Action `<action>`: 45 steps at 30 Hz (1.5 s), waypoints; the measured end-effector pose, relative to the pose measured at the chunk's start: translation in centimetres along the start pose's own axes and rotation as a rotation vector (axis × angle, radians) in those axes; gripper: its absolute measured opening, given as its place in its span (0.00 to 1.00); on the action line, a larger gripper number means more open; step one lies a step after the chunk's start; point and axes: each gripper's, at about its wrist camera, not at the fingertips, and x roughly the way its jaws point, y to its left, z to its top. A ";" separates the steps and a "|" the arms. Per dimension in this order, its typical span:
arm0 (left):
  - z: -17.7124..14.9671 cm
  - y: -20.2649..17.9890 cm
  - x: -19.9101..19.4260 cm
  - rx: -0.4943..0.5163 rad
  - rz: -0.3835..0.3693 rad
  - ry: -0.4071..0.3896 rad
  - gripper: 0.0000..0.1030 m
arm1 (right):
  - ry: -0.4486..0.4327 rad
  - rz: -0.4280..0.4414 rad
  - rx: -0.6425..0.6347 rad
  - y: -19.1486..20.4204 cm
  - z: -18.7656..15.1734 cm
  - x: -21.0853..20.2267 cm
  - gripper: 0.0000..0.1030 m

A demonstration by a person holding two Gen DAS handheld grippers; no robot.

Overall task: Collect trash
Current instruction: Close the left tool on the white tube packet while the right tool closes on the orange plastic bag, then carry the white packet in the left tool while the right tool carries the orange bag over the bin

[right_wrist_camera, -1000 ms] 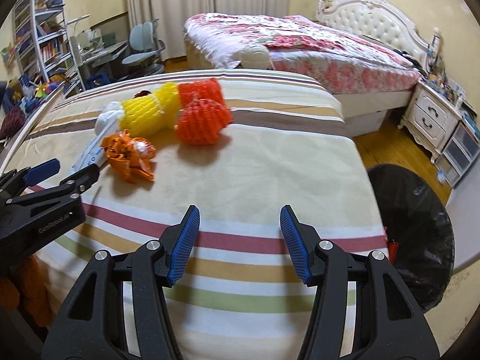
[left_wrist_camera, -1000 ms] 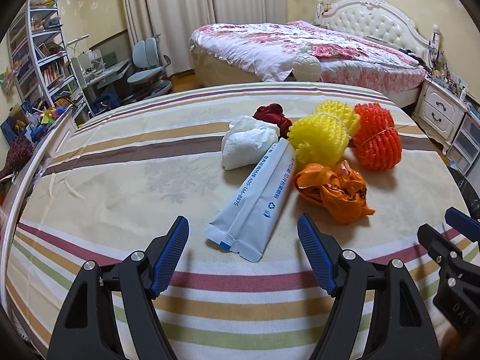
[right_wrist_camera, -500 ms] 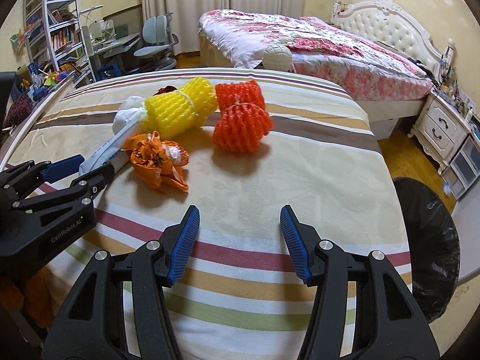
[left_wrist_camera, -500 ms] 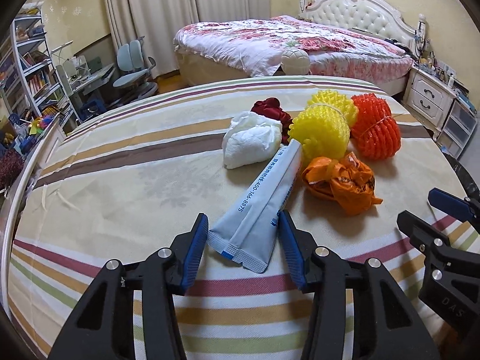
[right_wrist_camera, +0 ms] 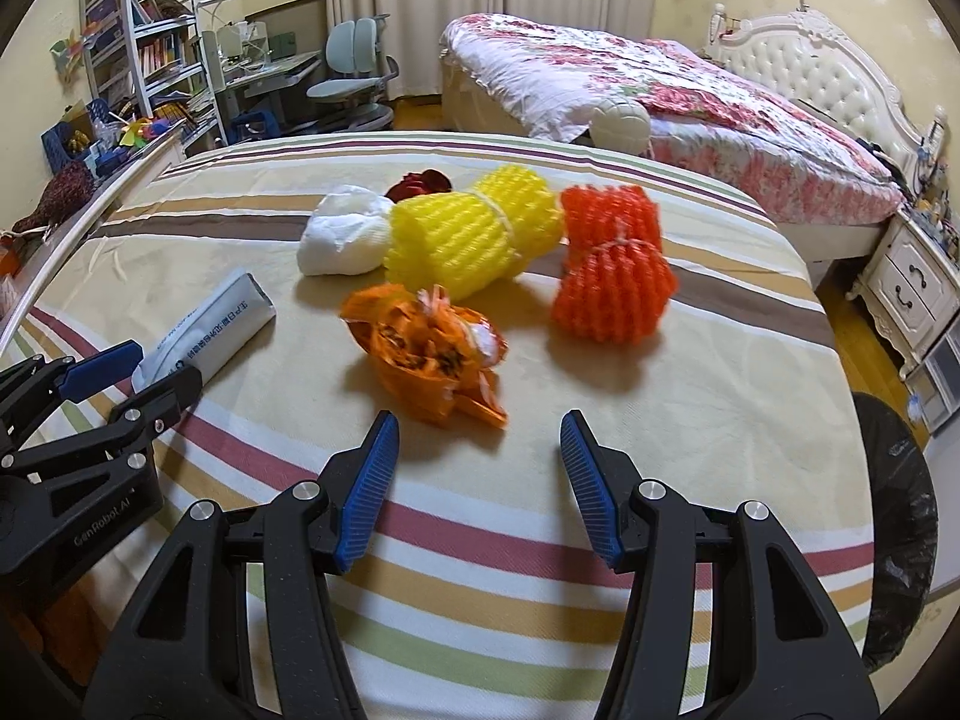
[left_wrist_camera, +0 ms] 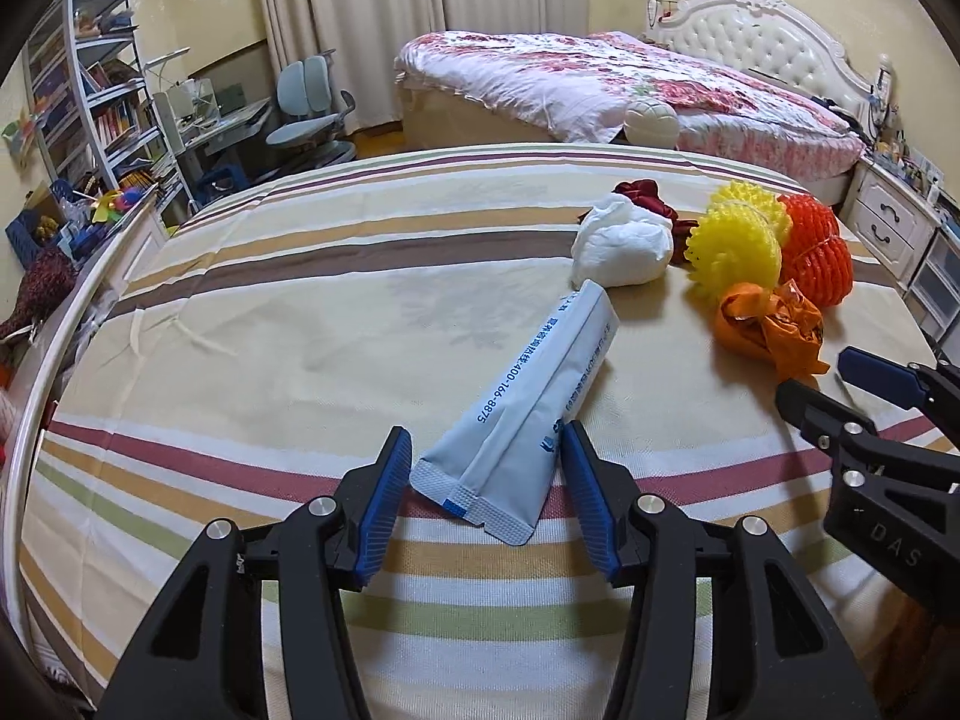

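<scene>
A long grey-blue pouch (left_wrist_camera: 528,396) lies flat on the striped tablecloth (left_wrist_camera: 300,312). Its near end sits between the fingers of my left gripper (left_wrist_camera: 483,444), whose jaws are opening; a thin gap shows beside the left pad. Behind the pouch lie a white paper wad (left_wrist_camera: 621,246), a yellow foam net (left_wrist_camera: 735,240), an orange-red foam net (left_wrist_camera: 819,258) and a crumpled orange wrapper (right_wrist_camera: 426,354). My right gripper (right_wrist_camera: 478,423) stands open just short of that wrapper, with nothing between its fingers.
A dark red scrap (right_wrist_camera: 420,183) lies behind the white wad. A bin lined with a black bag (right_wrist_camera: 900,540) stands off the table's right edge. Beyond the table are a bed (right_wrist_camera: 660,90), a desk chair (right_wrist_camera: 354,66) and bookshelves (right_wrist_camera: 150,48).
My left gripper moved forward and its jaws narrowed around the pouch's near end. My right gripper slid left across the table, closing in on the orange wrapper, jaws unchanged.
</scene>
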 end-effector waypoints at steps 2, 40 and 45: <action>0.2 -0.1 0.1 0.005 0.008 -0.008 0.66 | 0.003 0.004 0.000 0.3 0.4 0.4 0.53; -0.9 -2.9 -2.5 0.043 -0.076 -0.063 0.32 | -0.085 -0.072 0.085 -4.9 -3.6 -5.4 0.38; -0.8 -5.5 -4.2 0.047 -0.121 -0.112 0.32 | -0.106 -0.125 0.153 -8.6 -5.1 -6.9 0.38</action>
